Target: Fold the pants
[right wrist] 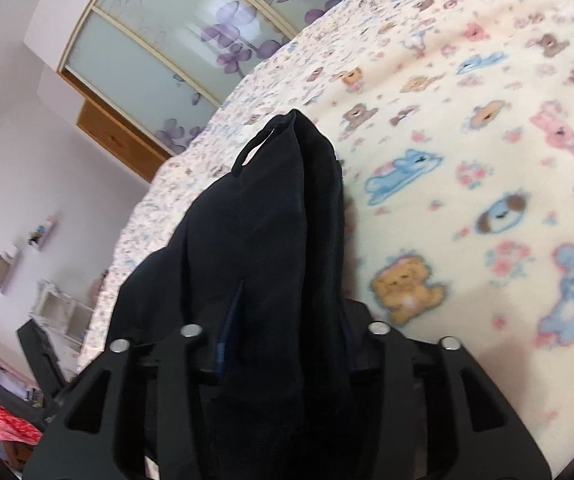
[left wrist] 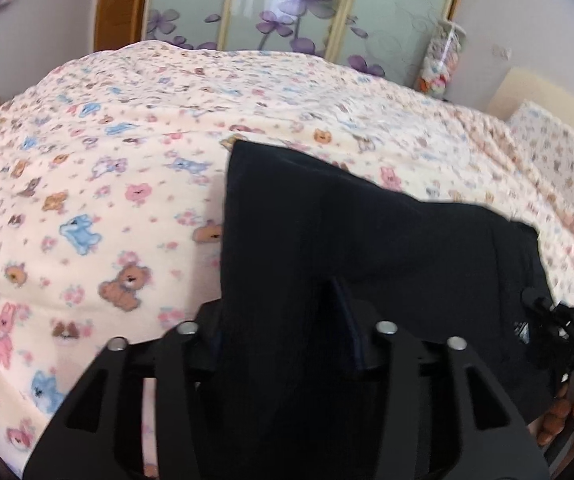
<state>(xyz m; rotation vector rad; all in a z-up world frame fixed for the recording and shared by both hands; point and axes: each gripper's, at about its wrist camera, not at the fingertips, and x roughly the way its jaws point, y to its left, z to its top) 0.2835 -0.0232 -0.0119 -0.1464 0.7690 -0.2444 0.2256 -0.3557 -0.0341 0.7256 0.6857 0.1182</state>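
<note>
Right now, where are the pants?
The dark pants are clamped in both the left gripper and the right gripper, hanging over the bear-print blanket, centre frame in both wrist views.

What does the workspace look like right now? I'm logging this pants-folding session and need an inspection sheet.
Surface: bed covered by a cream fleece blanket printed with pink, blue and brown teddy bears.
Job's things: dark navy fabric pants, bunched and held up above the blanket by both grippers.
Clutter: nothing seen on the blanket.
Grippers: black left gripper shut on the pants; black right gripper shut on the pants.
Cables: nothing seen.
Surroundings: frosted glass wardrobe doors with purple flowers; white wall shelves; clear tube of soft toys.
</note>
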